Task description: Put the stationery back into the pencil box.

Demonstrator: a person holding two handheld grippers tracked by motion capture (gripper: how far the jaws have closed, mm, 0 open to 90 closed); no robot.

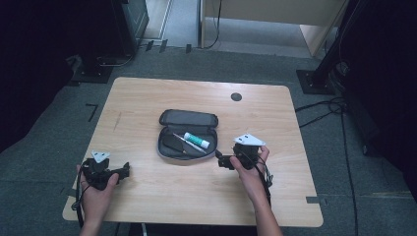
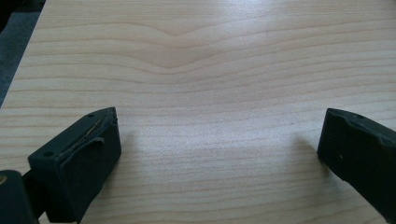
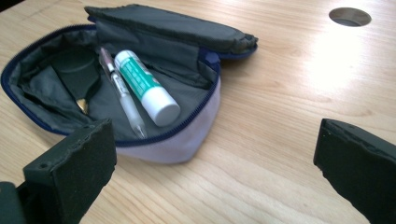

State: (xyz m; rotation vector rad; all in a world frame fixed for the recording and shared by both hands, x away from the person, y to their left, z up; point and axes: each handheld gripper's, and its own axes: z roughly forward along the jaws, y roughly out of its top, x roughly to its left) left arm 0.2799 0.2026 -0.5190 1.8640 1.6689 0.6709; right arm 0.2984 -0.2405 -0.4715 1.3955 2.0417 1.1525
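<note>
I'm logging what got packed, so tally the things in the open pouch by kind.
Glue stick: 1
Pen: 1
Dark item, kind unclear: 1
Total: 3, all inside the pencil pouch.

left gripper [image 1: 125,169]: black body, grey three-cornered plate, black cable | right gripper [image 1: 222,161]: black, white-grey plate, cable | forearms bare, no sleeves

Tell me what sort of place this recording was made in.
Probably an office or lab room set up for recording. A light wooden desk with a round cable hole stands on grey carpet, black stand bases and loose cables sit around it, and an open pencil case lies on top.
</note>
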